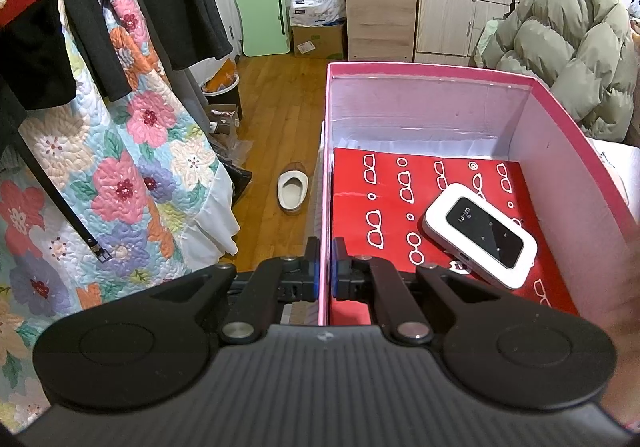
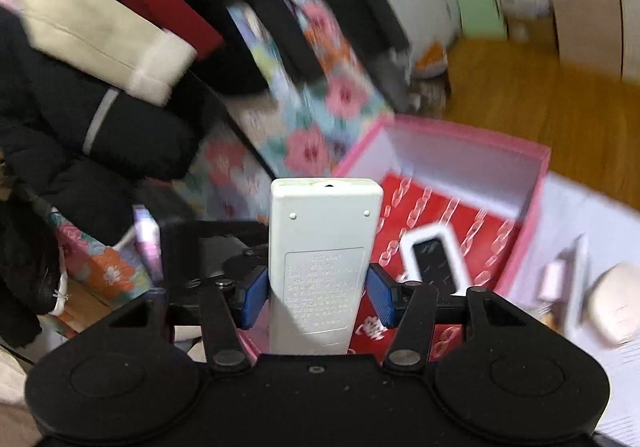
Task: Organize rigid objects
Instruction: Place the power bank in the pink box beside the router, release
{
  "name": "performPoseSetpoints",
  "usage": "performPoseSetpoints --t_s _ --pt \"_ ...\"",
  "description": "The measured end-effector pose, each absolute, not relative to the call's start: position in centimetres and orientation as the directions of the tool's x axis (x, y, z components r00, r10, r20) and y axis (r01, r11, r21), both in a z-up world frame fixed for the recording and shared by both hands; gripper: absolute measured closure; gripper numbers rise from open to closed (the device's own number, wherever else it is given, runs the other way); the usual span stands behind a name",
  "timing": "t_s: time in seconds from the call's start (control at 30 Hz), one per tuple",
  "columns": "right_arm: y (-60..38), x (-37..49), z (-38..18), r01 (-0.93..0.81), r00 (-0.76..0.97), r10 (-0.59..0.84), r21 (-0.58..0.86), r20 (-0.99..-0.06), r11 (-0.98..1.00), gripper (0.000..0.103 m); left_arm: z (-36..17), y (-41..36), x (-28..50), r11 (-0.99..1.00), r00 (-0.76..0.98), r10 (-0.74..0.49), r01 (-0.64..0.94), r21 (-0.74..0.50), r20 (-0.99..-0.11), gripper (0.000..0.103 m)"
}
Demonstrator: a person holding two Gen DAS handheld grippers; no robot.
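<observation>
A floral quilt [image 1: 132,167] hangs at far left above the wood floor [image 1: 276,95], where a pale slipper [image 1: 292,191] lies; the left gripper [image 1: 325,267] pinches the pink box's [image 1: 560,115] near left wall, jaws clamped on it; inside, on red patterned paper [image 1: 384,207], lies a white wifi router [image 1: 480,235]; the right gripper [image 2: 318,291] grasps a white remote [image 2: 320,247], back up, above the box's near edge.
</observation>
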State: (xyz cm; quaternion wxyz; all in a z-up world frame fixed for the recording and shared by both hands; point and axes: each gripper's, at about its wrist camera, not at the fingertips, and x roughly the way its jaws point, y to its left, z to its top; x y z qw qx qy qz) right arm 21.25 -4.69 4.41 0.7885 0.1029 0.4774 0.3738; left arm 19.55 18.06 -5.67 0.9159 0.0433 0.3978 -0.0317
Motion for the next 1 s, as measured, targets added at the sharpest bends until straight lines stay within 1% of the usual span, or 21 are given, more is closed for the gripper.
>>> performPoseSetpoints --t_s 0.2,0.4,0.5,0.53,0.67,0.7,0.83,1.0 --pt "0.2 27.8 -2.3 -0.311 0.147 0.653 0.592 -0.743 0.743 0.044 -5.7 18.3 19.5 0.995 0.684 -0.045 0.094 0.027 -0.728 0.098" --pt "2.3 30.8 -5.9 -0.16 0.142 0.594 0.573 -0.792 0.803 0.044 -5.8 18.0 19.4 0.994 0.684 -0.037 0.102 0.045 -0.729 0.098" --pt "2.9 31.8 -8.1 -0.028 0.119 0.565 0.566 -0.817 0.824 0.044 -5.7 18.1 19.3 0.994 0.691 -0.05 0.104 0.031 -0.721 0.098" --pt "3.0 31.8 -8.3 -0.011 0.127 0.563 0.567 -0.816 0.824 0.044 -5.7 18.3 19.3 0.994 0.693 -0.053 0.102 0.025 -0.719 0.098" --pt "2.3 31.3 -6.4 -0.01 0.162 0.584 0.59 -0.796 0.807 0.041 -5.7 18.4 19.2 0.995 0.693 -0.063 0.099 0.007 -0.718 0.098" --pt "1.9 30.9 -5.8 -0.025 0.168 0.596 0.601 -0.786 0.799 0.04 -5.7 18.4 19.2 0.995 0.694 -0.06 0.1 0.013 -0.717 0.098" --pt "-1.0 27.8 -2.1 -0.108 0.215 0.638 0.631 -0.74 0.768 0.04 -5.7 18.3 19.2 0.995 0.695 -0.059 0.102 0.017 -0.716 0.098" --pt "-6.6 22.7 2.2 -0.189 0.304 0.642 0.616 -0.703 0.764 0.038 -5.8 18.1 19.1 0.994 0.698 -0.054 0.106 0.028 -0.714 0.097"
